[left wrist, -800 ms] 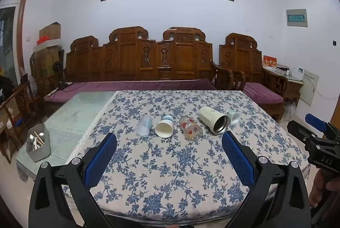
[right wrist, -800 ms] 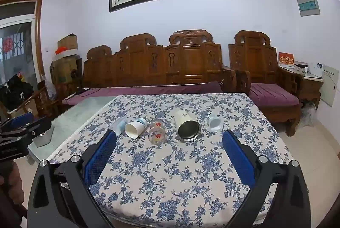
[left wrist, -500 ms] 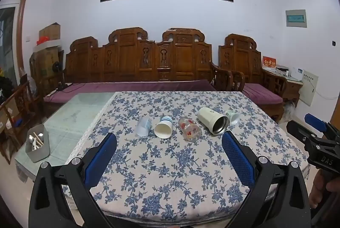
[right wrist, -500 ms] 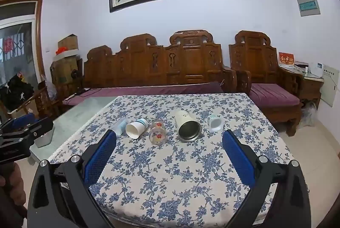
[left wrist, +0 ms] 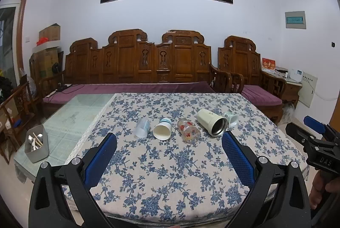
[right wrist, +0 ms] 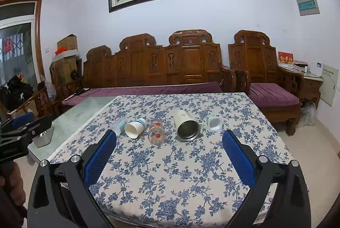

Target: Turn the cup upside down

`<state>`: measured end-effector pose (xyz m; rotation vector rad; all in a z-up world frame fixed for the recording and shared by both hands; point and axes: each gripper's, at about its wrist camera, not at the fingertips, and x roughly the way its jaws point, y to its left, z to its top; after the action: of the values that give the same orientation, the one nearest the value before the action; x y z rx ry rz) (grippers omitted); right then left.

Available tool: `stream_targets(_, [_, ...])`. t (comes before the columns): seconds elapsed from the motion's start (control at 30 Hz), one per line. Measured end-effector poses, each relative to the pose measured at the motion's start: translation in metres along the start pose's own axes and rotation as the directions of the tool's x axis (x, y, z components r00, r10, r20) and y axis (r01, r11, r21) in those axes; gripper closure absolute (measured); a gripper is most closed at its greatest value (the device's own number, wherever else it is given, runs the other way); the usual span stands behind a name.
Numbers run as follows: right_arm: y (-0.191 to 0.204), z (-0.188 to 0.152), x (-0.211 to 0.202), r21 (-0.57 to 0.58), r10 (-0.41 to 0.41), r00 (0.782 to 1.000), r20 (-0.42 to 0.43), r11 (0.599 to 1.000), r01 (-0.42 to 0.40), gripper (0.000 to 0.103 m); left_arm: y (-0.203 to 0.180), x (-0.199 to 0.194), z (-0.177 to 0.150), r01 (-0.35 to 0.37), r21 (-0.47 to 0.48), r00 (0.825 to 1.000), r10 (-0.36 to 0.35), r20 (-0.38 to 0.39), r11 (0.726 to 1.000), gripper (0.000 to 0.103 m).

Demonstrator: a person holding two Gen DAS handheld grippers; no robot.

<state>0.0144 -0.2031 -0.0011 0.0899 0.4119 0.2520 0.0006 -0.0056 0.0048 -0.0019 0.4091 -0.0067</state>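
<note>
Several cups lie on their sides in a row on the floral tablecloth: a clear plastic cup point(left wrist: 142, 127), a white paper cup point(left wrist: 162, 131), a glass with red flowers point(left wrist: 188, 130), a cream metal tumbler point(left wrist: 211, 125) and a small pale green cup point(left wrist: 231, 118). The same row shows in the right wrist view: plastic cup point(right wrist: 119, 126), paper cup point(right wrist: 135, 128), flowered glass point(right wrist: 156, 131), tumbler point(right wrist: 187, 125), green cup point(right wrist: 213, 122). My left gripper point(left wrist: 169, 140) and right gripper point(right wrist: 169, 139) are open and empty, held near the table's front edge, short of the cups.
The table point(left wrist: 170, 174) has a bare glass strip on the left with a grey utensil bin point(left wrist: 36, 146). A carved wooden sofa point(left wrist: 148, 66) stands behind. My right gripper shows at the left view's right edge point(left wrist: 314, 138); the left one shows at the right view's left edge point(right wrist: 19, 132).
Both grippers have drawn back and risen very slightly; the cups sit a little higher in view. The cups have not moved.
</note>
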Motion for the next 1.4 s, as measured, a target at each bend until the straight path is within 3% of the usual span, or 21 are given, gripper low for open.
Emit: stream_targets(1.4, [-0.001,-0.001,0.001,0.005,0.005,1.000,-0.003,1.000,-0.005,0.002,-0.005,-0.006,0.003,0.001,0.013,1.000,-0.002,0.009,1.000,0.008])
